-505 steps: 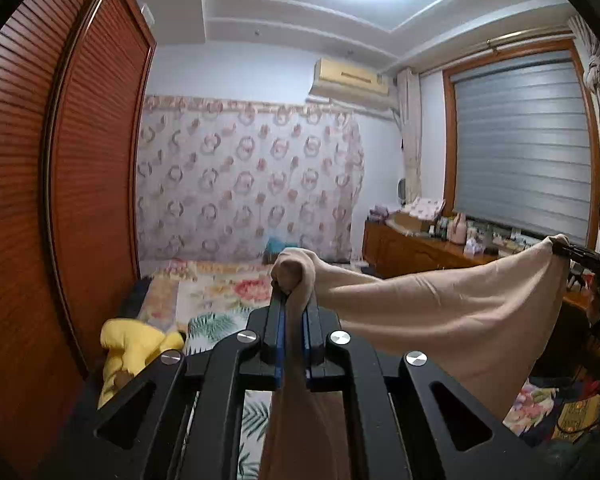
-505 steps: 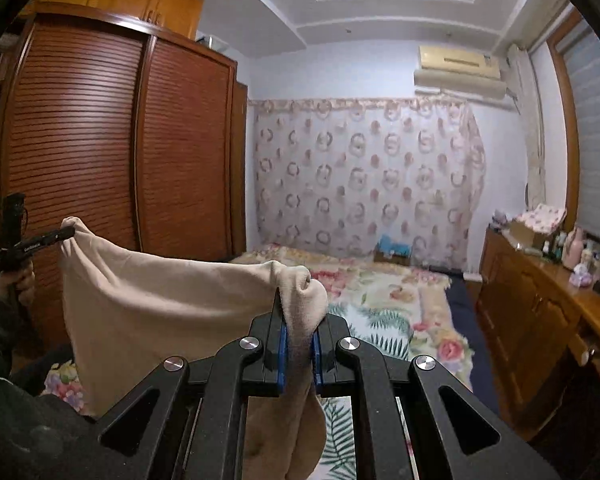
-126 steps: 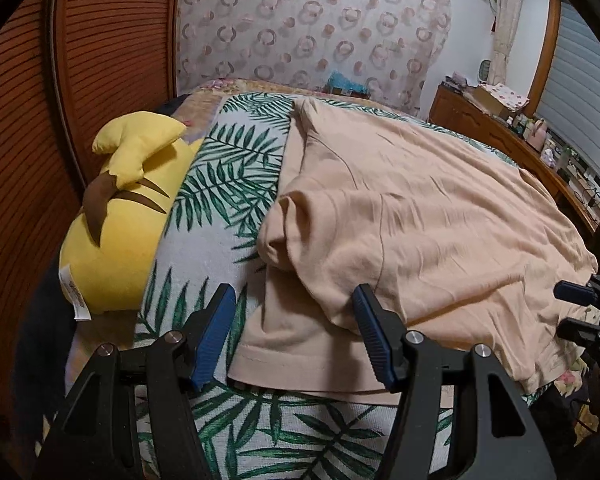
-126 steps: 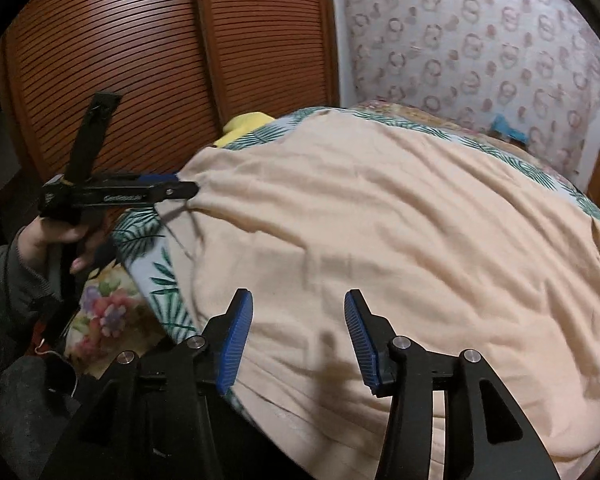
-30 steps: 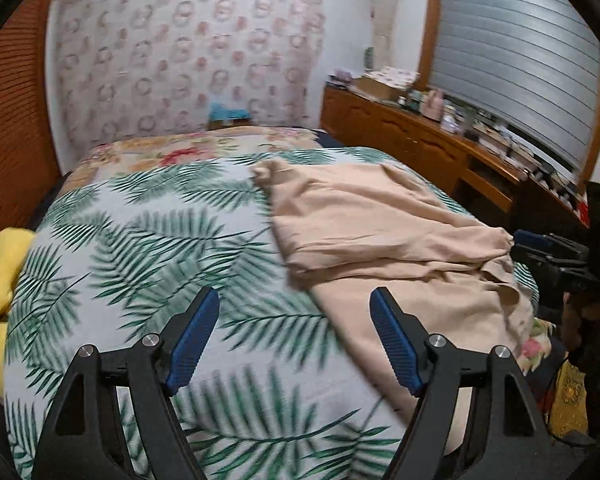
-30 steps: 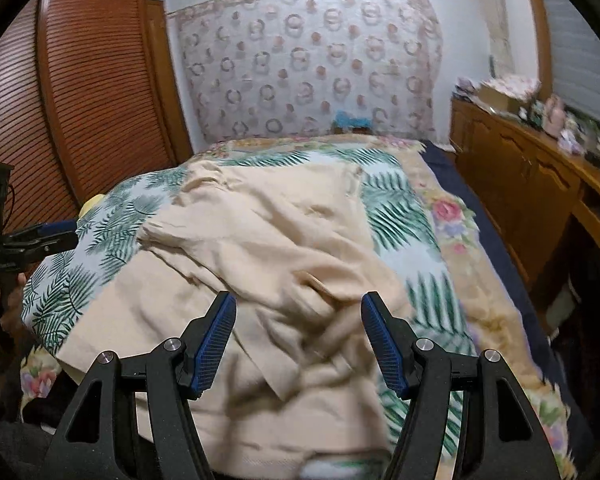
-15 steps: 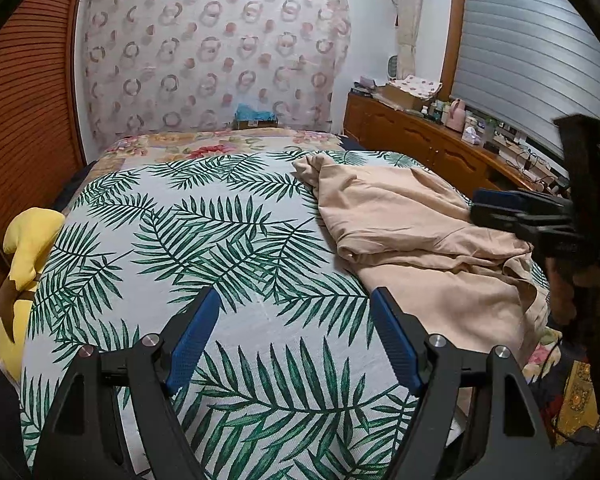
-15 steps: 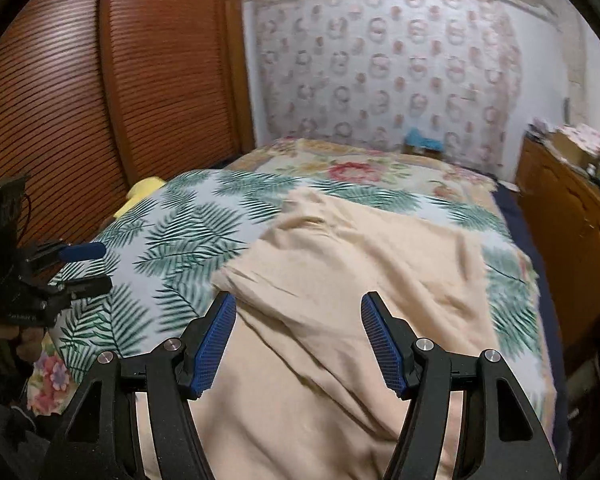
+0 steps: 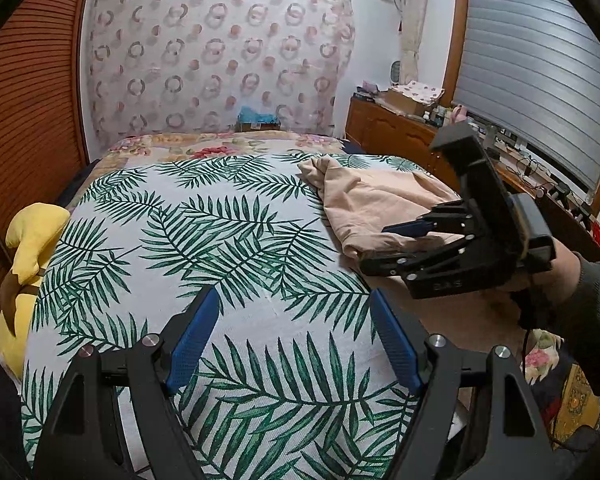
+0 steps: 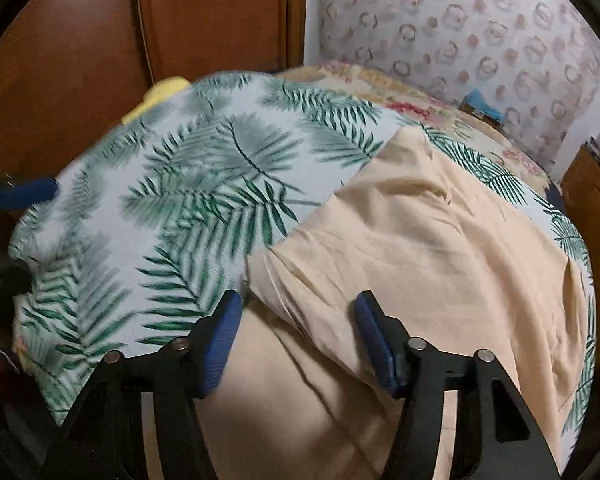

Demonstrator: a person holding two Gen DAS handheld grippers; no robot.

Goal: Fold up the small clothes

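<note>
A beige garment (image 10: 420, 240) lies folded over itself on the right half of a palm-leaf bedspread (image 9: 220, 240); it also shows in the left wrist view (image 9: 372, 200). My right gripper (image 10: 298, 316) is open, its blue fingers straddling the garment's folded left edge, low over the cloth. It also shows in the left wrist view (image 9: 396, 236), over the garment's near edge. My left gripper (image 9: 294, 312) is open and empty above bare bedspread, left of the garment.
A yellow plush toy (image 9: 24, 256) lies at the bed's left edge beside a wooden slatted wardrobe (image 9: 20, 100). A wooden dresser (image 9: 400, 136) with clutter stands to the right under a shuttered window. A patterned curtain (image 9: 220, 60) hangs behind the bed.
The right gripper has swung down and in toward the garment's folded left edge. The left gripper has stayed open over the bedspread, with little movement.
</note>
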